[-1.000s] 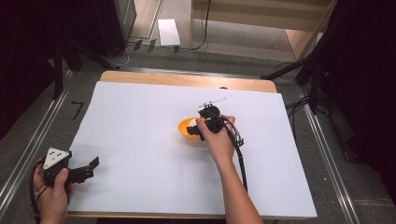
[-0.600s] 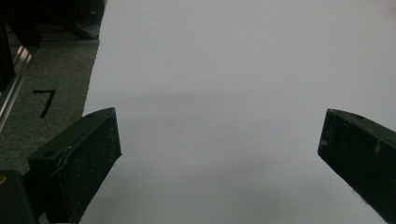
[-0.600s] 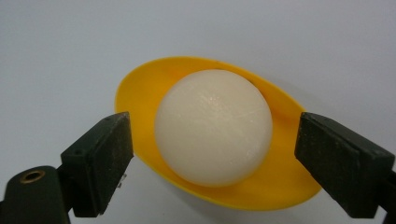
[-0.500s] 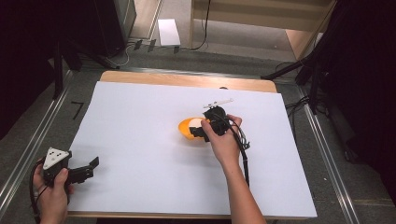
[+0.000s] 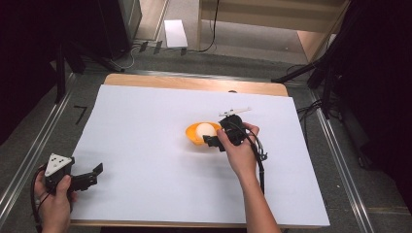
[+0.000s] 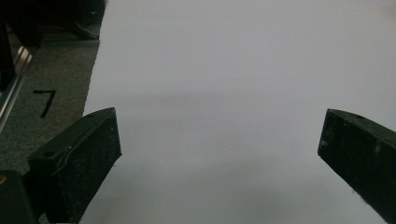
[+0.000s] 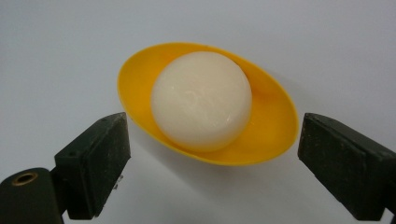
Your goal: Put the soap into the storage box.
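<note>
Because our right gripper (image 7: 210, 163) wants the shiny yellow plastic bowl (image 7: 271, 135) holding a round white ball (image 7: 201, 100), its jaws are wide apart. Our left gripper (image 5: 92, 174) waits, also spread and empty.

A white sheet (image 5: 145, 141) covers the wooden table (image 5: 194, 83).

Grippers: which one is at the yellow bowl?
The right gripper, jaws open beside the bowl holding a white ball; the left gripper sits at the table's near-left corner.
</note>
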The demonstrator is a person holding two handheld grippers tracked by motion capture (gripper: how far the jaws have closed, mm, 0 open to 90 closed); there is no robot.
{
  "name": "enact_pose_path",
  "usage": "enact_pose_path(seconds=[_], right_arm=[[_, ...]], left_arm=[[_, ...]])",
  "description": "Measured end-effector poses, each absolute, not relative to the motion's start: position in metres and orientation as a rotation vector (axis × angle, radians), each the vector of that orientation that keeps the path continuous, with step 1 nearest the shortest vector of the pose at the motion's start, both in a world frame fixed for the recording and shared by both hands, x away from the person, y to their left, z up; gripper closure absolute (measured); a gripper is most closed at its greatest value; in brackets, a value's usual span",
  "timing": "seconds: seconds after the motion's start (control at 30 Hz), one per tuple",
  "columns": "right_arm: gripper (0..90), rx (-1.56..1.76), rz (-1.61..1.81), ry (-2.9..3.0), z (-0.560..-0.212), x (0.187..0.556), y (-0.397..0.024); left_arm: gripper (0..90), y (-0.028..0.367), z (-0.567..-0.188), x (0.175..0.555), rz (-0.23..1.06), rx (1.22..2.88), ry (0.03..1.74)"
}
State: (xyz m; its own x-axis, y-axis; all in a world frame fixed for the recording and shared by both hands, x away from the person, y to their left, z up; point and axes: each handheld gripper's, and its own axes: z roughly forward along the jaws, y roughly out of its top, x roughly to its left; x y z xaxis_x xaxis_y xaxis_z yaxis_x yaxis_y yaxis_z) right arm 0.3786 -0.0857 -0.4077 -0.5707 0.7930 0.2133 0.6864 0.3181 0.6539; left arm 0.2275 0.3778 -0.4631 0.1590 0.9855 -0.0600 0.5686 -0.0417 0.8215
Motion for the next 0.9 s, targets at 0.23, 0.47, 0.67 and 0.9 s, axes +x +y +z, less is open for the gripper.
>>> enact_pose_path(seconds=[0.23,0.47,0.67,0.9], right_arm=[[9.9,1.367,1.1,2.431,-0.41,0.372,-0.096],[10.3,1.381,1.103,2.42,-0.415,0.365,-0.108],[10.5,1.399,1.108,2.408,-0.418,0.36,-0.12],[11.2,1.434,1.111,2.381,-0.424,0.35,-0.137]], left_arm=[[0.0,0.377,-0.463,0.227,0.723,1.709,1.497],[0.0,0.377,-0.463,0.227,0.728,1.706,1.498],[0.0,0.377,-0.463,0.227,0.734,1.709,1.498],[0.0,0.377,-0.463,0.227,0.734,1.708,1.497]])
